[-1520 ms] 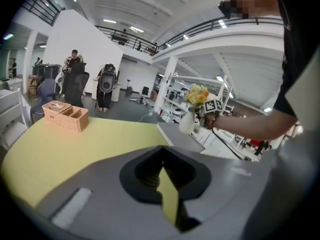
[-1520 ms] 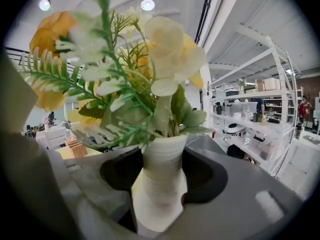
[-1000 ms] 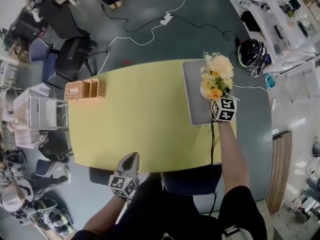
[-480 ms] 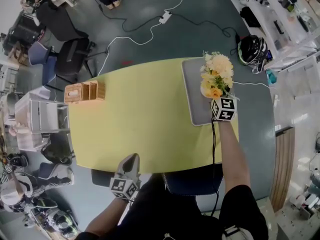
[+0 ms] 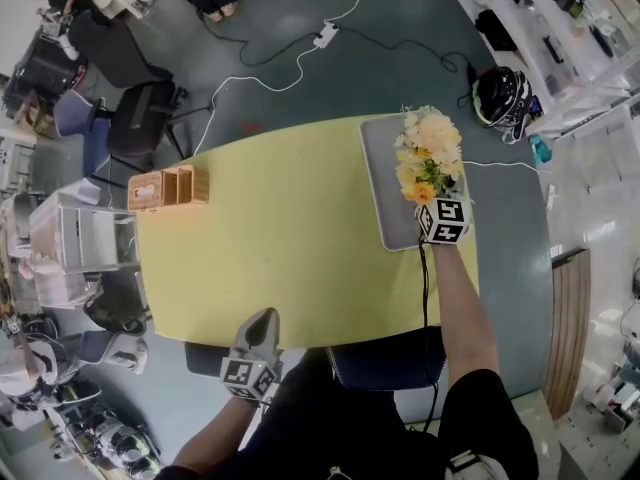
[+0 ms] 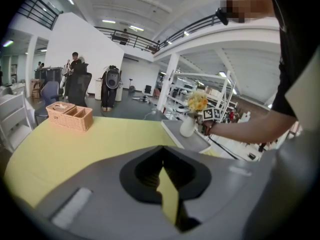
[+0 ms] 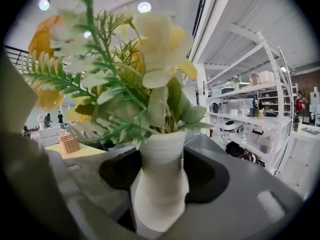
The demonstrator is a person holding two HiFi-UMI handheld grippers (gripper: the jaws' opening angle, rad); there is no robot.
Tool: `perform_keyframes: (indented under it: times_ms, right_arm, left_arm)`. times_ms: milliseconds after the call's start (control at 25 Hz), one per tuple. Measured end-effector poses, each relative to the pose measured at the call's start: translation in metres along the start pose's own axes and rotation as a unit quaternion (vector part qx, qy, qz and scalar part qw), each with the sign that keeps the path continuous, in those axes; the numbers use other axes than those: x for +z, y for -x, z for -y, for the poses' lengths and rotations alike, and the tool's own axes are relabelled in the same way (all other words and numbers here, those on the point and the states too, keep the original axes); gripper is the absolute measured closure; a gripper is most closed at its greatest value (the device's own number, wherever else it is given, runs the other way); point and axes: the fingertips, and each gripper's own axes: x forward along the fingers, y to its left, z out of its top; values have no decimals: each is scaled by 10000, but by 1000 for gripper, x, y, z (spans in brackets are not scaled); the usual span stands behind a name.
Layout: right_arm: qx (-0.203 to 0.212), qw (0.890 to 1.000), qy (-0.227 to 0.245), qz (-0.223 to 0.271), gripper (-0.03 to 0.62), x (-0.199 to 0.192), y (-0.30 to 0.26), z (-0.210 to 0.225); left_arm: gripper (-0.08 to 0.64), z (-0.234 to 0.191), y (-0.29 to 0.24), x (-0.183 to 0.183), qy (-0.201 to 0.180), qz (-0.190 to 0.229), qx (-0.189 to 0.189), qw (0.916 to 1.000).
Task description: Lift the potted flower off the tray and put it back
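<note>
The right tool (image 5: 432, 206) has its jaws set wide around the white neck of the potted flower (image 5: 428, 158). They have just been opening a little, yet in the right gripper view both jaws lie against the pot's sides. The left gripper view shows the pot upright with its base on the grey tray (image 5: 385, 183), near the tray's front half. The tray lies at the right end of the yellow desk (image 5: 280, 238). The left tool (image 5: 262, 320) hovers at the desk's near edge, well apart from the tray. Its jaws are closed to a narrow slit with nothing between them, and only a sliver of desk shows through. A wicker basket (image 5: 168, 183) sits at the desk's far left corner. On the floor beyond are a white cable (image 5: 300, 68) and a dark helmet (image 5: 503, 98).
</note>
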Motion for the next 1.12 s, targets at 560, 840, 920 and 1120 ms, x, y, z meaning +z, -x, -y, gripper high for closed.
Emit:
perform_keyframes:
  times_ms: [560,840,920,1120]
  right_arm:
    - [30,10000,18,-52,318,-1,9,-4]
    - [-25,9999,76,-74,313,-8,17,-6]
    - [-46,9999,90,-81,313,-10,20,-8]
    - [-76,9999,91,-105,313,-10,31,-9]
  left_arm:
    - [552,2,7,4,-23,-3,-23,10000]
    - [552,-3,16,-2,-26,34,-38,10000]
    - [552,-5,18,-3,-22,34,-46,10000]
    - [552,-3,22,-1,-14,64,-94,9999]
